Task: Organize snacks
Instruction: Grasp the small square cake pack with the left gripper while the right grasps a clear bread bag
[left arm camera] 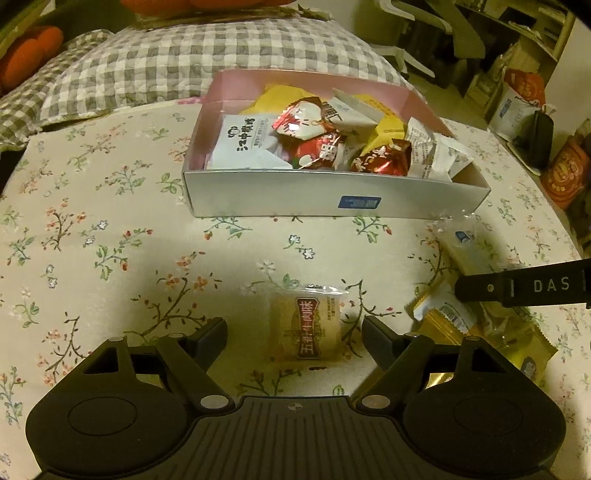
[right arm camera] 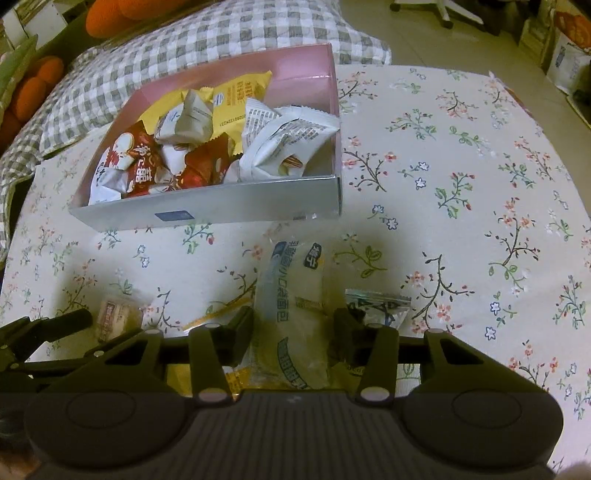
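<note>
Both grippers' fingers are spread, grasping nothing; left gripper (left arm camera: 295,332) straddles the beef snack (left arm camera: 306,326), right gripper (right arm camera: 293,332) the bread pack (right arm camera: 291,317), both on the worktop (right arm camera: 461,184) near the box (right arm camera: 221,203); slick wrappers may slip, or neighbouring packets snag.

I'm looking at a lived-in home room. A floral tablecloth (left arm camera: 110,229) covers the surface below me, a checked grey-and-white quilt (left arm camera: 184,62) lies at twelve o'clock, orange cushions (left arm camera: 29,55) sit at ten, and printed shopping bags (left arm camera: 524,96) stand on the floor at two o'clock, beside cluttered shelving (left arm camera: 532,26).
</note>
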`<state>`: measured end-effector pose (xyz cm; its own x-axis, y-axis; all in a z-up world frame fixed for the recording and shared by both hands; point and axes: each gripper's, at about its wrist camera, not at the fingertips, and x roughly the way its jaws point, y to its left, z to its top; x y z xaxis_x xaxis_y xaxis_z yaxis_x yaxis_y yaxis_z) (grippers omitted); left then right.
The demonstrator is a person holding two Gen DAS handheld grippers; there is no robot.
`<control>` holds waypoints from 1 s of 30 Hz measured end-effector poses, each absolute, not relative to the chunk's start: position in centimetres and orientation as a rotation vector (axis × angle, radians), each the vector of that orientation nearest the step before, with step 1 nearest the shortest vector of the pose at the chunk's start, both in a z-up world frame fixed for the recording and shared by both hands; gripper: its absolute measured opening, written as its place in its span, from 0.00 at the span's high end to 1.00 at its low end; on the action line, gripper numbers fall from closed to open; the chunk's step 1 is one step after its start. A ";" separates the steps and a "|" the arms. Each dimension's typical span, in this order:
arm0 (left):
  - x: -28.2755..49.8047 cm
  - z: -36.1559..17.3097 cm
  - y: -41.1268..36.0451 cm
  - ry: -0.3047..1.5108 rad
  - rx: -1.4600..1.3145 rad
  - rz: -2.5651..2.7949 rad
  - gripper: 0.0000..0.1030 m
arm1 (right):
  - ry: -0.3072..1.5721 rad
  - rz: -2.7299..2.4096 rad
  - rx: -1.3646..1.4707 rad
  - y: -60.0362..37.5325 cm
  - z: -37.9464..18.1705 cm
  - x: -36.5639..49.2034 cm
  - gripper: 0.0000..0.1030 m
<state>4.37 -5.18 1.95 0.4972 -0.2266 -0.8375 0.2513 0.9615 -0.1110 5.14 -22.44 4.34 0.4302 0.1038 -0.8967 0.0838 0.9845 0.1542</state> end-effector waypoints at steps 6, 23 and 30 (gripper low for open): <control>4.3 1.9 -5.3 1.002 0.047 -0.276 0.29 | 1.121 -0.003 0.188 -22.4 4.3 5.2 0.64; 4.7 2.5 -4.3 1.001 -0.011 -0.279 0.69 | 1.056 -0.001 0.257 -23.3 5.3 5.0 0.83; 4.6 3.4 -4.3 0.984 -0.036 -0.299 0.69 | 1.028 -0.010 0.330 -24.3 5.7 4.6 0.85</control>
